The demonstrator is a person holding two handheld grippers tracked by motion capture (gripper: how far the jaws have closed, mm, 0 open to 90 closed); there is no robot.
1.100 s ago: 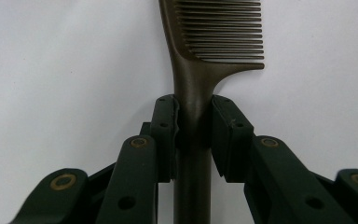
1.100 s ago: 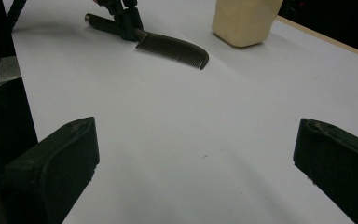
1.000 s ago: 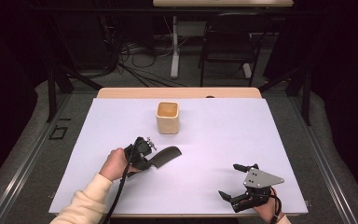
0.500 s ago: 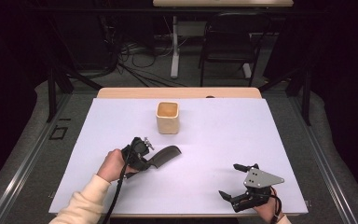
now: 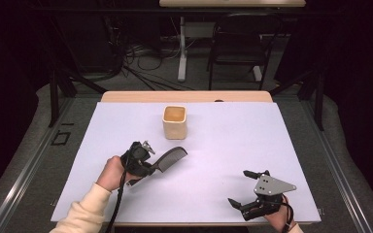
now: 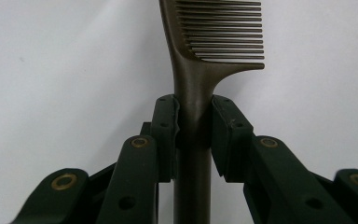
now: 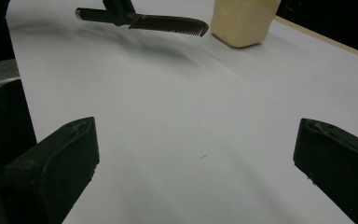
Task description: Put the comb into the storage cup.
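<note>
A dark brown comb [image 5: 170, 158] hangs just above the white table, toothed end aimed toward the cream square cup [image 5: 175, 122]. My left gripper [image 5: 151, 167] is shut on the comb's handle [image 6: 193, 116], both pads [image 6: 165, 123] pressed against it, teeth pointing right in the left gripper view. In the right gripper view the comb [image 7: 168, 22] floats with its shadow beneath, next to the cup [image 7: 244, 21]. My right gripper [image 5: 243, 188] sits open near the table's front right edge, its fingers [image 7: 56, 163] wide apart with nothing between them.
The white sheet [image 5: 233, 141] covers the table, with a wooden strip [image 5: 184, 96] along its far edge. Beyond it are a chair [image 5: 238, 48], a table leg and cables on the floor.
The left gripper has lifted the comb slightly and carried it a little toward the cup. The right gripper has stayed where it was.
</note>
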